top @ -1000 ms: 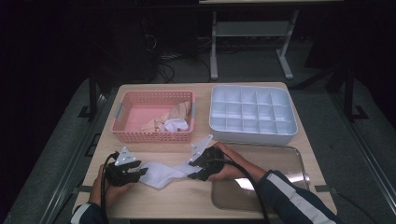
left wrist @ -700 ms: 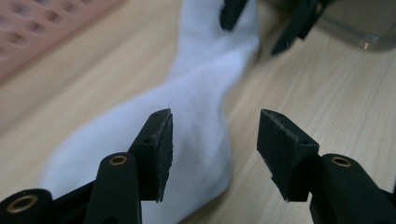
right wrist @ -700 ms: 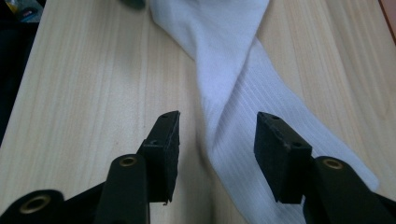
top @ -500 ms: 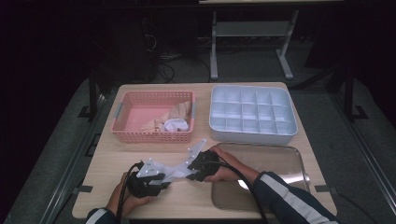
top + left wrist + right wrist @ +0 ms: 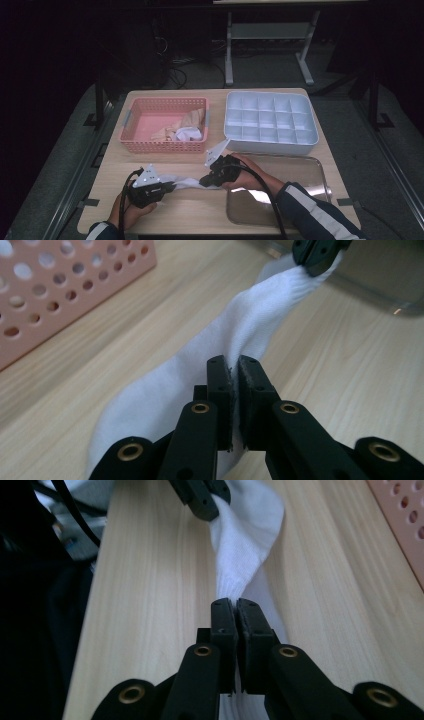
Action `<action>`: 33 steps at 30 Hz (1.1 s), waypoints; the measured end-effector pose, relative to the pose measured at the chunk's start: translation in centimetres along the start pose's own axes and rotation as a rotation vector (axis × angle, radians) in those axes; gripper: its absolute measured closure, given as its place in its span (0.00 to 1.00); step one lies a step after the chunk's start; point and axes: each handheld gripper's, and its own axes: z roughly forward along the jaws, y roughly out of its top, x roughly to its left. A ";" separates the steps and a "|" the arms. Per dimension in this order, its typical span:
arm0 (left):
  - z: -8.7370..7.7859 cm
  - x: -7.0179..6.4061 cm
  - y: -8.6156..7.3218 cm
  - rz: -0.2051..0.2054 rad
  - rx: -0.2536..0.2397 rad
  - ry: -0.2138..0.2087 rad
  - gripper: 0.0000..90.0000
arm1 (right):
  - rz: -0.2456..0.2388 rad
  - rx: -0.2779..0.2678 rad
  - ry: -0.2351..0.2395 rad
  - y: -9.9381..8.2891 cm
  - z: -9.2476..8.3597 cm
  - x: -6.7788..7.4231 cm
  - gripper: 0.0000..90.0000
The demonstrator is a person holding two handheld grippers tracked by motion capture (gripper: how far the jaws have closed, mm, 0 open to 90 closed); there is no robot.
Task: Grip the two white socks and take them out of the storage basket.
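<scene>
Both grippers newly clamped on sock point(image 5: 187, 182)

No readable text, label or number anywhere.

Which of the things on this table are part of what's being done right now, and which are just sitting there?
In use:
- white sock, stretched between the two grippers
- left gripper, shut on the sock
- right gripper, shut on the sock

Just lying about:
- pink basket with more clothing in it
- white compartment tray
- clear lid lying on the table
</scene>
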 end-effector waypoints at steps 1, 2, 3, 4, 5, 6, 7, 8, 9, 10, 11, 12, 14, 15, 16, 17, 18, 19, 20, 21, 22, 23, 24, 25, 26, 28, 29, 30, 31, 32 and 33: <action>-0.1 0.2 0.0 -0.012 -0.018 0.003 0.94 | 0.029 -0.018 0.012 0.0 -0.2 -0.2 0.97; -0.2 0.4 0.1 -0.018 -0.028 -0.001 0.94 | 0.029 -0.018 0.012 0.0 -0.2 -0.2 0.97; -0.1 0.5 0.0 -0.019 -0.022 0.005 0.94 | 0.050 -0.039 -0.002 0.0 -0.5 -0.5 0.96; -0.1 0.6 0.1 -0.013 -0.014 0.017 0.94 | 0.050 -0.039 -0.002 0.0 -0.5 -0.5 0.96; 0.0 0.7 0.0 -0.012 -0.010 0.018 0.94 | 0.047 -0.030 -0.018 0.0 -0.5 -0.6 0.95; 0.2 0.8 0.0 -0.022 -0.012 0.017 0.95 | 0.050 -0.022 -0.033 -0.1 -0.4 -0.7 0.94; 0.3 0.9 0.0 -0.017 -0.002 0.021 0.95 | 0.047 -0.010 -0.068 -0.3 -0.1 -0.9 0.84; 0.4 1.0 0.0 -0.022 -0.006 0.013 0.95 | 0.047 -0.010 -0.068 -0.3 -0.1 -0.9 0.84; 0.5 1.1 0.0 -0.027 -0.004 0.013 0.95 | 0.028 -0.009 -0.085 -0.3 0.1 -1.0 0.76; 0.6 1.2 0.0 -0.022 0.005 0.024 0.96 | 0.020 -0.003 -0.100 -0.3 0.1 -0.8 0.68; 0.6 1.3 0.1 -0.024 0.003 0.021 0.96 | -0.004 -0.003 -0.092 -0.3 0.3 -0.8 0.57; 0.6 1.4 0.1 -0.027 -0.004 0.018 0.96 | -0.019 -0.001 -0.081 -0.4 0.5 -0.7 0.51; 0.4 1.4 0.1 -0.028 -0.012 0.018 0.96 | -0.057 0.023 -0.087 -0.4 1.6 -0.4 0.42; 0.4 1.4 0.1 -0.028 -0.012 0.018 0.96 | -0.057 0.023 -0.087 -0.4 1.6 -0.4 0.42; 0.3 1.3 0.1 -0.042 -0.022 0.017 0.96 | -0.065 0.033 -0.087 -0.5 2.0 -0.3 0.42; 0.3 1.3 0.1 -0.040 -0.023 0.020 0.96 | -0.075 0.045 -0.103 -0.5 2.5 -0.3 0.42; 0.2 1.4 0.1 -0.037 -0.024 0.021 0.96 | -0.083 0.053 -0.114 -0.6 2.9 -0.2 0.43; 0.1 1.4 0.1 -0.044 -0.032 0.020 0.96 | -0.087 0.070 -0.124 -0.7 3.5 -0.3 0.48; 0.1 1.4 0.1 -0.045 -0.037 0.024 0.96 | -0.087 0.086 -0.134 -0.7 3.9 -0.5 0.53; 0.0 1.4 0.0 -0.054 -0.041 0.023 0.96 | -0.081 0.094 -0.139 -0.8 4.1 -0.6 0.60; -0.1 1.5 0.0 -0.053 -0.045 0.026 0.96 | -0.067 0.092 -0.131 -0.9 4.3 -0.8 0.73; -0.1 1.5 0.0 -0.051 -0.042 0.029 0.96 | -0.067 0.092 -0.131 -0.9 4.3 -0.8 0.73; -0.1 1.6 -0.1 -0.051 -0.038 0.039 0.96 | -0.064 0.092 -0.123 -0.9 4.2 -0.9 0.80; -0.2 1.7 -0.1 -0.046 -0.033 0.043 0.96 | -0.067 0.092 -0.095 -0.8 4.0 -0.9 0.89; -0.1 1.7 -0.1 -0.052 -0.040 0.050 0.96 | -0.065 0.097 -0.079 -0.8 3.9 -0.9 0.93; -0.2 1.7 -0.1 -0.046 -0.035 0.056 0.95 | -0.071 0.105 -0.048 -0.7 3.4 -0.8 0.95; -0.2 1.7 -0.1 -0.036 -0.028 0.059 0.95 | -0.069 0.099 -0.022 -0.7 3.1 -0.7 0.95; -0.2 1.6 -0.1 -0.032 -0.026 0.059 0.95 | -0.065 0.080 0.025 -0.5 2.3 -0.6 0.95; -0.1 1.5 0.0 -0.025 -0.028 0.058 0.95 | -0.052 0.068 0.063 -0.3 1.8 -0.4 0.95; -0.1 1.3 0.0 -0.013 -0.025 0.055 0.95 | -0.057 0.056 0.089 -0.2 1.4 -0.4 0.95; -0.1 1.2 0.1 -0.006 -0.027 0.051 0.94 | -0.053 0.040 0.120 -0.1 0.9 -0.3 0.95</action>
